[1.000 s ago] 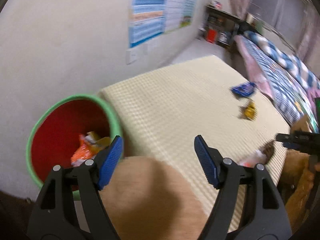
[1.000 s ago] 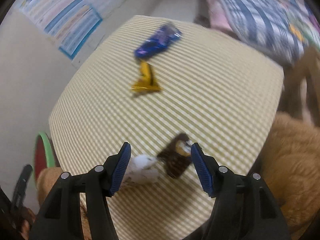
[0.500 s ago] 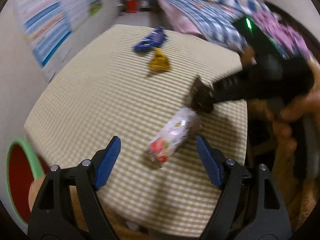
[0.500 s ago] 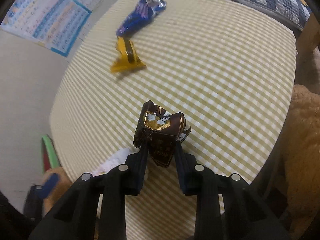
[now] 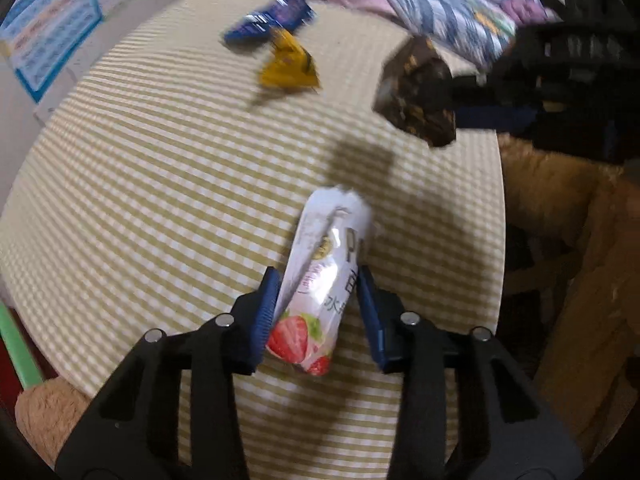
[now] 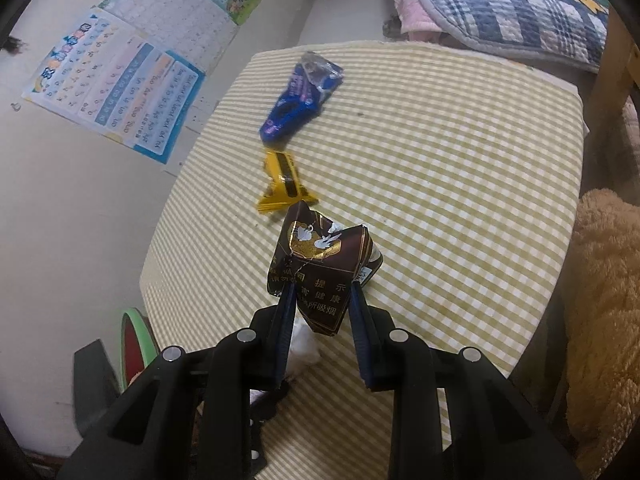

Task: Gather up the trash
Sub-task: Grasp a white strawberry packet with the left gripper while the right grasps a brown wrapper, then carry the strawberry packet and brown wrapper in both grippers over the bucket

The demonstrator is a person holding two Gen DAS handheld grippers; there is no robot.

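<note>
A white wrapper (image 5: 332,240) with strawberries printed on it lies on the checked table (image 5: 160,160). My left gripper (image 5: 318,280) is closing on it, and both pads touch its sides. My right gripper (image 6: 322,294) is shut on a crumpled brown cigarette pack (image 6: 320,248) and holds it just above the table. In the left wrist view that pack (image 5: 416,96) hangs at the upper right, over its shadow. Farther back lie a yellow wrapper (image 6: 282,180) and a blue wrapper (image 6: 304,96). The bin (image 6: 138,336), green-rimmed and red inside, stands below the table's left edge.
A brown plush toy (image 6: 600,280) sits off the table's right edge. A bed with a blue checked quilt (image 6: 500,8) lies beyond the table. Posters (image 6: 120,80) hang on the wall to the left.
My left gripper swung from the bin to the table, came down over the white wrapper and closed on it. My right gripper closed on the brown pack and lifted it.
</note>
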